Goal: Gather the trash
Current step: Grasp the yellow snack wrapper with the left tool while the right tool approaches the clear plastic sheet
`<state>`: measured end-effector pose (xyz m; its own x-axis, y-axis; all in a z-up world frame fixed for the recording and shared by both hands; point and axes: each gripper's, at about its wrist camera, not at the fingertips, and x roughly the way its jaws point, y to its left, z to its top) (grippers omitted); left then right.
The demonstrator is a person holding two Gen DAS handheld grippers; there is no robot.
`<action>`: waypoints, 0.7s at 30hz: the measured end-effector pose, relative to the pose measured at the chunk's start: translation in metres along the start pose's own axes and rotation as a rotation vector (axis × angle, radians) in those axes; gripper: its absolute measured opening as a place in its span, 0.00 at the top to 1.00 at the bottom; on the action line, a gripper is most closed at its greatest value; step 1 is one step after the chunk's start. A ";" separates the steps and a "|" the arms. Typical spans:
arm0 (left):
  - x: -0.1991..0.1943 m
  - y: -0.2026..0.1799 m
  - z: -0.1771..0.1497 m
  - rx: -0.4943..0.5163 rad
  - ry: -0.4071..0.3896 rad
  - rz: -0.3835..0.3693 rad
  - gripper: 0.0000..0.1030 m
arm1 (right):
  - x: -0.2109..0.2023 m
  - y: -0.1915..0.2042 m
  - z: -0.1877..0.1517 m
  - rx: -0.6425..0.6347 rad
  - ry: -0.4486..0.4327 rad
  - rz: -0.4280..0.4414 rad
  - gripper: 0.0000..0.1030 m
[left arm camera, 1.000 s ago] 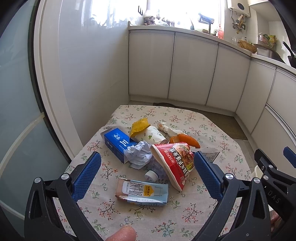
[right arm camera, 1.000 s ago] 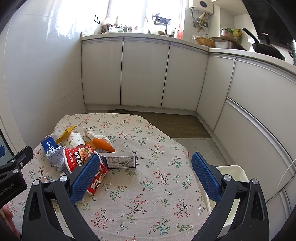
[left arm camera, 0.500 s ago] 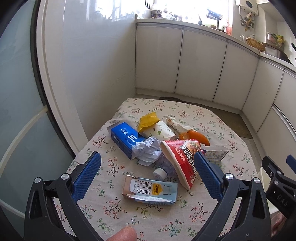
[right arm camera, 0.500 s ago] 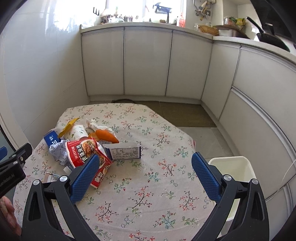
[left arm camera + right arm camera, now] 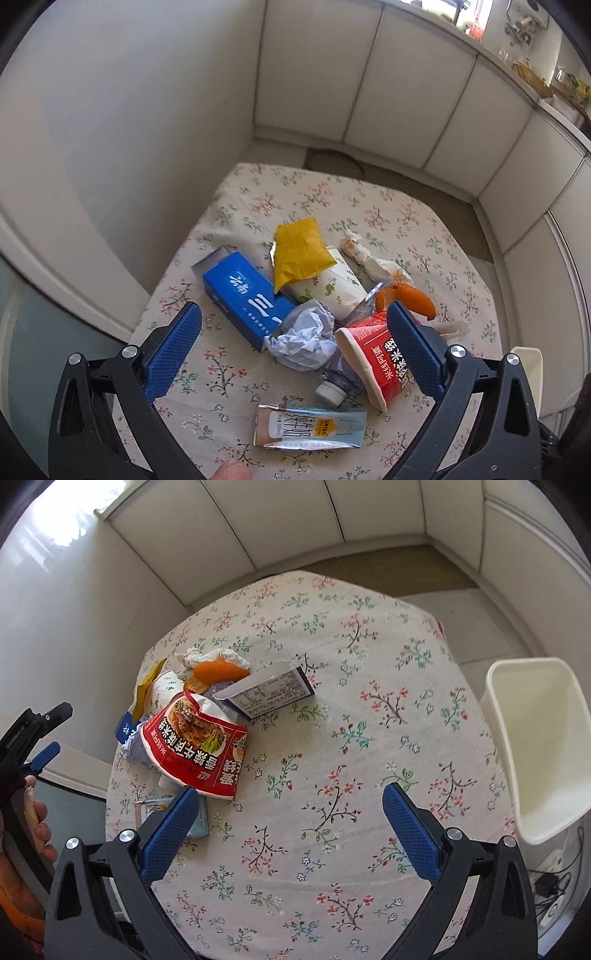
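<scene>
Floral-cloth counter filling both views, trash heaped toward its wall side. White bin beside counter's right edge, apart from the heap. Left gripper over the heap, jaws spread wide, nothing between them; right gripper over bare cloth nr the front, jaws likewise wide, nothing held. Red noodle cup on its side at heap's front right, mouth toward crumpled pale paper w/ which it touches. Blue carton lying flat at heap's left, one end flap open, touching the crumpled paper. White paper cup on its side behind, yellow wrapper draped over its far end. Small blue-and-white box open-ended, just behind red cup on the right. Flattened milk carton nearest the front, slightly apart from heap. Orange peel behind red cup, twisted white tissue beyond it. Small white cap of a squashed clear bottle, betw red cup and milk carton.
</scene>
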<state>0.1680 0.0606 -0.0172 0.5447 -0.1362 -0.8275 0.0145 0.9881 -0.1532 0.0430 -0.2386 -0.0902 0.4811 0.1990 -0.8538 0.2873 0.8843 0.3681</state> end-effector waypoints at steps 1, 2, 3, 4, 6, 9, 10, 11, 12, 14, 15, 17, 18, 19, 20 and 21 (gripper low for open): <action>0.009 -0.001 0.006 0.000 0.044 -0.001 0.07 | 0.005 -0.004 0.002 0.029 0.019 0.010 0.06; 0.018 -0.003 0.013 0.002 0.078 0.002 0.07 | 0.008 -0.008 0.005 0.054 0.031 0.018 0.06; 0.025 -0.005 0.020 -0.006 0.094 0.005 0.07 | 0.011 -0.011 0.007 0.074 0.038 0.021 0.06; 0.032 -0.006 0.026 -0.025 0.107 0.001 0.07 | 0.013 -0.013 0.009 0.085 0.044 0.021 0.06; 0.053 -0.005 0.042 -0.085 0.158 -0.047 0.07 | 0.018 -0.015 0.012 0.102 0.055 0.024 0.06; 0.085 -0.008 0.061 -0.158 0.211 -0.057 0.07 | 0.026 -0.015 0.017 0.113 0.082 0.037 0.06; 0.096 -0.010 0.066 -0.161 0.215 -0.043 0.07 | 0.027 -0.014 0.018 0.116 0.091 0.043 0.06; 0.105 -0.013 0.070 -0.155 0.225 -0.024 0.08 | 0.030 -0.013 0.019 0.118 0.102 0.050 0.06; 0.116 -0.014 0.074 -0.150 0.237 -0.004 0.12 | 0.032 -0.013 0.020 0.120 0.111 0.056 0.06; 0.135 -0.015 0.077 -0.166 0.265 0.004 0.16 | 0.035 -0.011 0.023 0.120 0.122 0.069 0.06; 0.142 -0.014 0.078 -0.178 0.274 0.004 0.19 | 0.036 -0.011 0.023 0.116 0.122 0.070 0.06; 0.156 -0.011 0.078 -0.189 0.285 0.017 0.24 | 0.037 -0.009 0.025 0.102 0.121 0.062 0.06; 0.161 -0.011 0.078 -0.191 0.293 0.027 0.31 | 0.038 -0.009 0.026 0.095 0.121 0.057 0.06; 0.166 -0.008 0.076 -0.192 0.302 0.033 0.34 | 0.039 -0.009 0.027 0.090 0.122 0.052 0.06; 0.170 -0.007 0.075 -0.194 0.310 0.035 0.43 | 0.040 -0.009 0.027 0.086 0.124 0.049 0.06; 0.173 -0.006 0.073 -0.194 0.314 0.029 0.50 | 0.041 -0.010 0.028 0.082 0.126 0.045 0.06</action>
<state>0.3235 0.0367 -0.1205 0.2584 -0.1531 -0.9538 -0.1730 0.9641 -0.2016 0.0824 -0.2511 -0.1185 0.3887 0.2933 -0.8734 0.3369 0.8370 0.4311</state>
